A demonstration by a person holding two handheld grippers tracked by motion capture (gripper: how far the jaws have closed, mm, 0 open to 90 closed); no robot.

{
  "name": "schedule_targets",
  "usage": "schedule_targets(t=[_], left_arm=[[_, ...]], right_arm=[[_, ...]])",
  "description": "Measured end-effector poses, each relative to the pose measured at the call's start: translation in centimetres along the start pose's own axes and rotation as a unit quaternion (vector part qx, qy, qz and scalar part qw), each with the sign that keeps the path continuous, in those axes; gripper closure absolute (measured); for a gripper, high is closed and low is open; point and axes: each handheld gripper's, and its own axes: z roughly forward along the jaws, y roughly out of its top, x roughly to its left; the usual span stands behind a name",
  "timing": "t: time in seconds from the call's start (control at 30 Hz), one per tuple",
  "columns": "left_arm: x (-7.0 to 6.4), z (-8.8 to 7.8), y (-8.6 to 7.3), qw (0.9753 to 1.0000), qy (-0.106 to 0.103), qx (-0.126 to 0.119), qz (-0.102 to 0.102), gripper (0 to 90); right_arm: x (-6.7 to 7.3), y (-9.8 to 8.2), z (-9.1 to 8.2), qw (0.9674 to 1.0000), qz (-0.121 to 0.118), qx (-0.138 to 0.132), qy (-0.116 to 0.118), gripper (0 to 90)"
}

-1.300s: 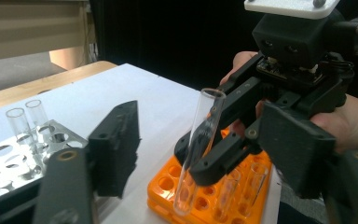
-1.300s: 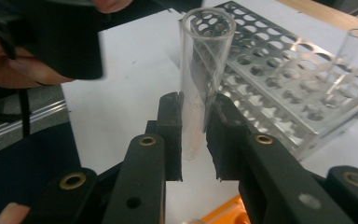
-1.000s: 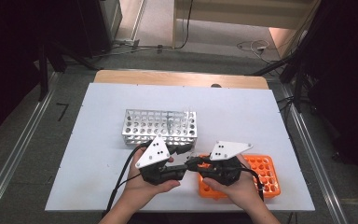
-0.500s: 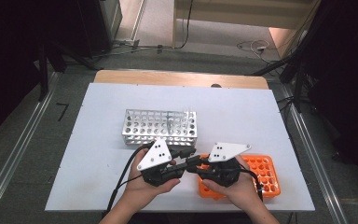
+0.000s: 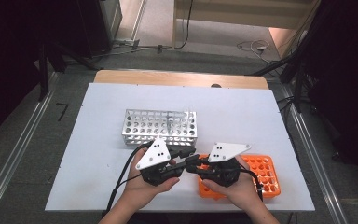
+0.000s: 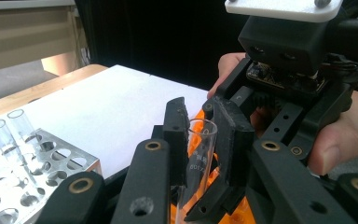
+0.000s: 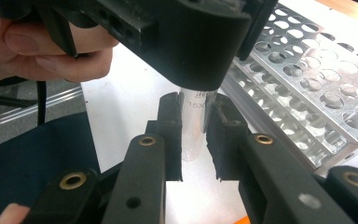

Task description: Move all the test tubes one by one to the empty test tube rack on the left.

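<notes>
A clear glass test tube (image 6: 198, 151) stands upright between both grippers, above the orange rack (image 5: 262, 175). My left gripper (image 6: 200, 140) has just been closing its jaws, and its pads now press on the tube's upper part. My right gripper (image 7: 196, 135) is shut on the same test tube (image 7: 192, 135) lower down, with its bottom free below the pads. In the high view the left gripper (image 5: 185, 157) and the right gripper (image 5: 194, 166) meet tip to tip at the table's front middle. A hand holds each one.
A silver metal rack (image 5: 159, 126) with many holes stands just behind the grippers, and two clear tubes (image 6: 10, 135) stand in it. The white table top (image 5: 98, 158) stretches to the left and back. A wooden edge (image 5: 177, 78) runs along the far side.
The left gripper's jaws have drawn together onto the test tube. Both hands stay where they were, and the right gripper keeps its hold.
</notes>
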Motion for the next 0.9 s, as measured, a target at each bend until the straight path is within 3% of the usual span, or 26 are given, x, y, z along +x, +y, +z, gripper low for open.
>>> schedule_targets(t=[0.37,0.53,0.63,0.9], left_arm=[[0.1,-0.1,0.0,1.0,0.001,-0.002,-0.004,75.7],[0.2,-0.2,0.1,0.9999,0.0,-0.007,-0.008,75.9],[0.3,-0.2,0.2,1.0,0.002,-0.005,-0.007,75.9],[1.2,-0.5,0.5,0.9997,0.014,-0.012,-0.017,75.9]], right_arm=[[0.0,-0.1,0.0,1.0,0.0,-0.003,0.001,73.2],[0.0,-0.1,0.2,1.0,0.001,-0.004,0.002,66.2],[0.0,-0.1,0.2,1.0,0.0,-0.006,0.004,57.7],[-0.3,-0.1,-0.5,0.9994,0.019,-0.027,-0.005,19.5]])
